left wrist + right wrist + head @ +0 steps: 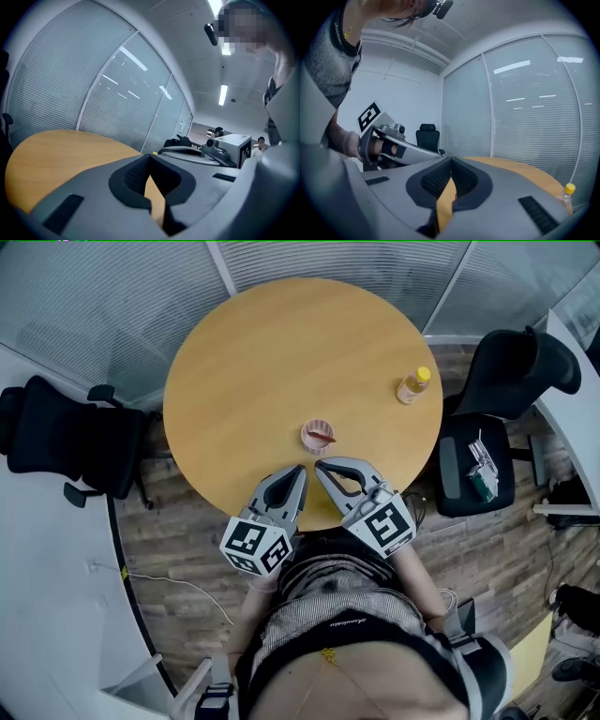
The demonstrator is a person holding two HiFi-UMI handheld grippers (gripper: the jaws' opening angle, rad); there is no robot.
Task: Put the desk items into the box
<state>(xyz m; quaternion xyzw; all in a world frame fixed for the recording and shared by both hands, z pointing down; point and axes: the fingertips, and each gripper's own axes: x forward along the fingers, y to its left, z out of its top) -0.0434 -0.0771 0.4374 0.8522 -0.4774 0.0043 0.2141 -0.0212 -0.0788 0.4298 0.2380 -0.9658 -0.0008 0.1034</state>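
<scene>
Both tools sit low over the near rim of the tabletop (262, 362). The left tool (298, 471) has its jaws together at the tips with nothing between them. The right tool (321, 466) is the same, pads meeting on nothing but air, and the two noses almost touch each other.

Just ahead of those tips stands a small pink cup (317, 435) with something red inside; what it is cannot be made out. It looks light and thin-walled, so a hard squeeze would likely crush or tip it. The best hold is probably a gentle pinch across the body, or one jaw inside the rim.

Farther out to the right is a little bottle (413, 385) with a yellow cap, standing upright. It is probably light, smooth and round, so it is apt to slip or roll, and the body below the cap looks like the place to grip.

The bottle stands near the tabletop's right rim, so a clumsy nudge could send it over. The left and far stretches offer wide room for swinging in. No box shows in any view.
</scene>
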